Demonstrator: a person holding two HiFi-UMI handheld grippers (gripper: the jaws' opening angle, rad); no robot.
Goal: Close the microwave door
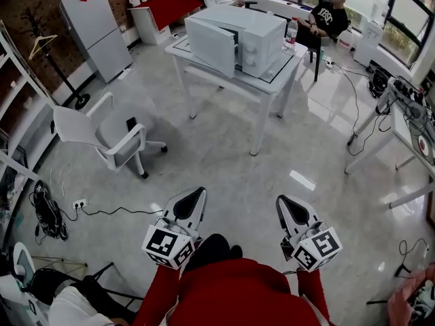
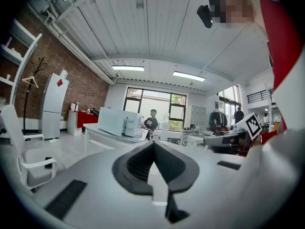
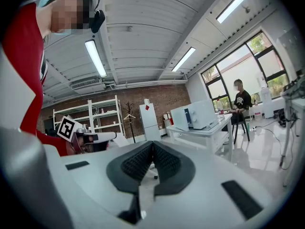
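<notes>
The white microwave stands on a white table across the room, its door swung open toward me. It shows small in the left gripper view and in the right gripper view. My left gripper and right gripper are held close to my body, far from the table, both pointing toward it. On each one the dark pads meet at the tip with nothing between them, as seen on the left gripper and the right gripper.
A white office chair stands left of the path, with a coat stand and fridge behind it. A water bottle sits by the microwave. Two people sit beyond the table. Another table and floor cables lie at right.
</notes>
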